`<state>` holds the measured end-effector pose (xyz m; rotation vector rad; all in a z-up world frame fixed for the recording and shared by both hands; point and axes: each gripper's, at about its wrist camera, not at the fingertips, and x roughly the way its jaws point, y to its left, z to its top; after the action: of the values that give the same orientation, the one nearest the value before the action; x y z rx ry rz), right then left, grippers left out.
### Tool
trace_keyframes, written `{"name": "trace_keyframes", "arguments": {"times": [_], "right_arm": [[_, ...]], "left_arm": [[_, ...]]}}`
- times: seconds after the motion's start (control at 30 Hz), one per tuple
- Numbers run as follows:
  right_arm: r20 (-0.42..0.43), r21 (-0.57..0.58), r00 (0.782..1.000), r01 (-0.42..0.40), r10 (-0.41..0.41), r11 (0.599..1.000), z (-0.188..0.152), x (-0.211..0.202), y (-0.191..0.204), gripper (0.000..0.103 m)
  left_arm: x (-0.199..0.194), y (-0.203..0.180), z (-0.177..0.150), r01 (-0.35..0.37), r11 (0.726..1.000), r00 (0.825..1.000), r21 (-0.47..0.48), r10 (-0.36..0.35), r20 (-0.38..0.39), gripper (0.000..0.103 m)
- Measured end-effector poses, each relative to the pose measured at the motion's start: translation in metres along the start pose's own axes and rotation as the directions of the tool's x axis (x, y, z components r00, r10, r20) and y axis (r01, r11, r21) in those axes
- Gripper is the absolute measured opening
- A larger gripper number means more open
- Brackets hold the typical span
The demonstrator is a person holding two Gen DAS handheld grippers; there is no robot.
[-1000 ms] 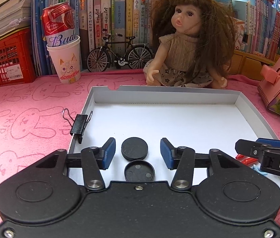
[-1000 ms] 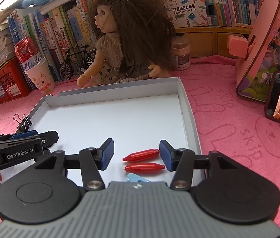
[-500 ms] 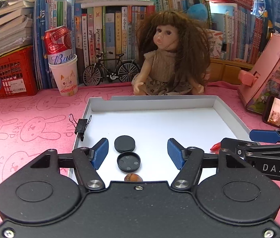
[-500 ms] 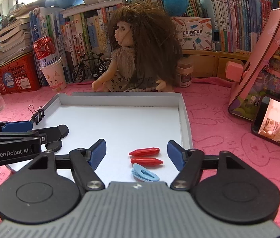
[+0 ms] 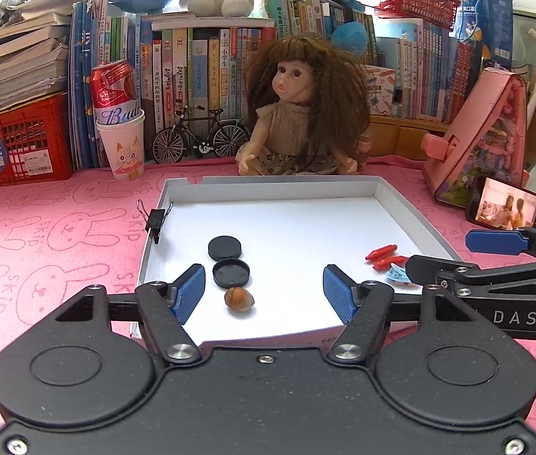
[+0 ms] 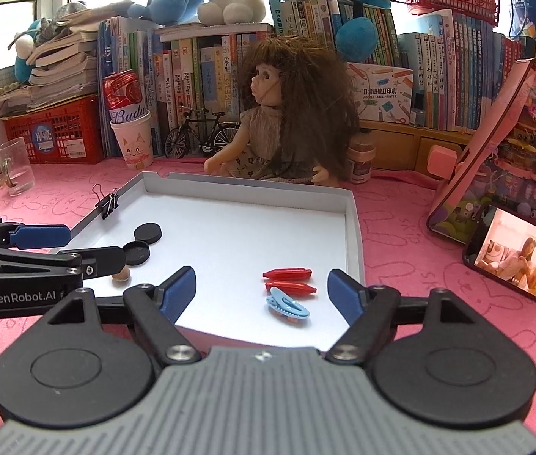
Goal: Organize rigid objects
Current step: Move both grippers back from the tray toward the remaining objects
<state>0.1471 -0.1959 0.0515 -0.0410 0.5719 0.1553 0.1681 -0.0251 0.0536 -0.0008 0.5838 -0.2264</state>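
In the one white tray (image 6: 354, 227) lie two black discs (image 5: 224, 247) (image 5: 231, 273), one brown nut (image 5: 239, 298), two red capsule-shaped pieces (image 6: 286, 274) (image 6: 291, 287) and one blue clip (image 6: 286, 307). One black binder clip (image 5: 156, 220) grips its rim.

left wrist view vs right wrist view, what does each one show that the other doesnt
Only the left wrist view shows the whole hazelnut. Only the right wrist view shows the brown jar beside the doll. Both show the white tray, two black discs, red capsules, blue clip and binder clip; both hand-held grippers are empty, jaws opening.
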Motion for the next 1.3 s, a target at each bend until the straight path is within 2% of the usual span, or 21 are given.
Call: {"name": "trace_keyframes", "arguments": {"times": [0.6, 0.93, 1.3], "right_arm": [[0.03, -0.007, 0.999, -0.043, 0.044, 0.999, -0.027, -0.039, 0.008, 0.088], [0.04, -0.02, 0.996, -0.077, 0.078, 0.997, -0.06, -0.057, 0.0, 0.089], [0.048, -0.051, 0.994, -0.1, 0.103, 0.994, -0.093, -0.074, -0.007, 0.092]], "left_arm": [[-0.046, 0.0, -0.04, 0.042, 0.999, 0.999, -0.008, -0.042, 0.019, 0.068], [-0.071, 0.0, -0.069, 0.041, 0.999, 0.999, 0.031, -0.042, 0.024, 0.068], [-0.083, 0.004, -0.101, 0.075, 0.996, 0.997, 0.041, -0.076, 0.024, 0.068]]}}
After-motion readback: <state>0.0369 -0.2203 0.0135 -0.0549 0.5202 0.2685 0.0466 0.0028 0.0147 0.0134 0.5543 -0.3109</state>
